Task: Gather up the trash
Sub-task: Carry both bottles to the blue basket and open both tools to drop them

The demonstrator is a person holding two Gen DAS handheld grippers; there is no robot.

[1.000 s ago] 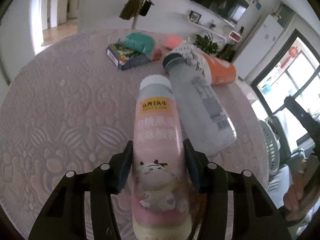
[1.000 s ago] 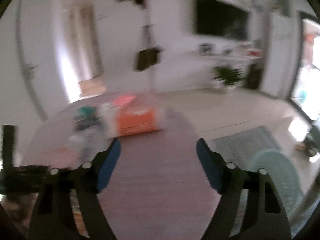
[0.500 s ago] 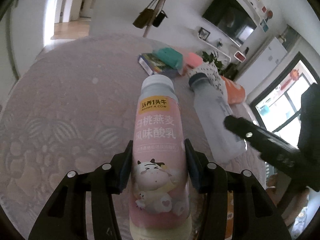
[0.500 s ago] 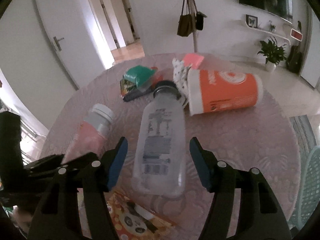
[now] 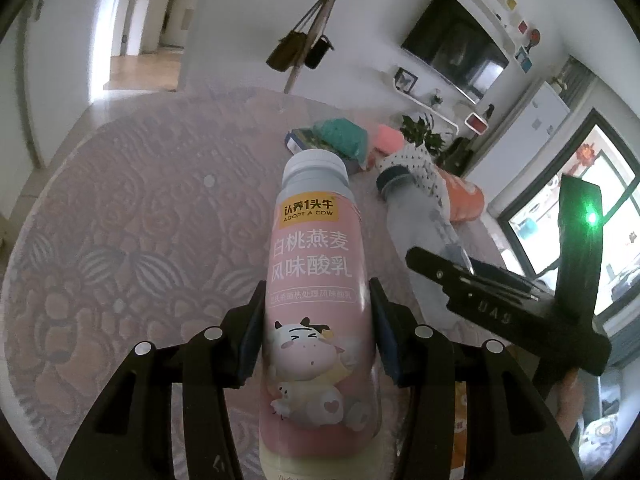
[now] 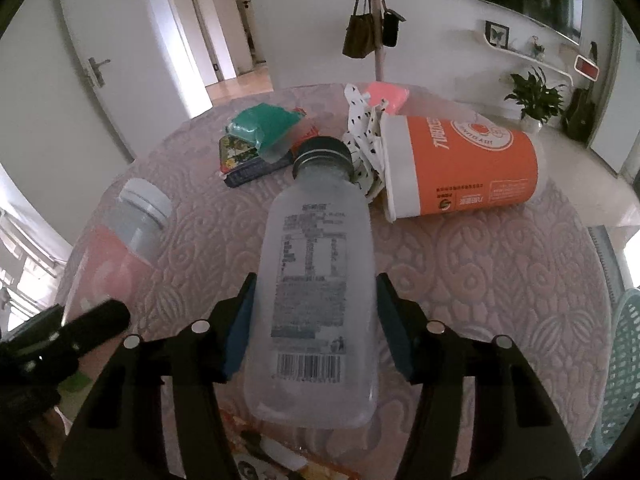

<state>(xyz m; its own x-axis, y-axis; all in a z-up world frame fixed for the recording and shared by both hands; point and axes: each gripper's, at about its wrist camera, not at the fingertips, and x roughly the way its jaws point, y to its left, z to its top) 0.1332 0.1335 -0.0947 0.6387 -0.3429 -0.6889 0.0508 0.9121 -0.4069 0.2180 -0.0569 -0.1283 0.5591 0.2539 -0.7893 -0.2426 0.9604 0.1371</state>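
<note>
My left gripper (image 5: 316,316) is shut on a pink yogurt bottle (image 5: 316,280) with a grey cap and a cow picture, held above the table. The bottle also shows in the right wrist view (image 6: 120,252) at the left. My right gripper (image 6: 314,312) straddles a frosted clear bottle (image 6: 316,280) with a dark cap that lies on the table; its blue pads sit against or very near the bottle's sides. This bottle also shows in the left wrist view (image 5: 416,220), with the right gripper's body over it.
An orange paper cup (image 6: 460,168) lies on its side at the back right, with a dotted white wrapper (image 6: 364,128) beside it. A green packet (image 6: 264,124) lies on a dark box (image 6: 248,160). A pink item (image 6: 386,94) lies farther back. A teal basket (image 6: 624,380) stands off the table's right edge.
My left gripper lifted and tilted the pink bottle. My right gripper swung in from the right and closed in around the frosted bottle.
</note>
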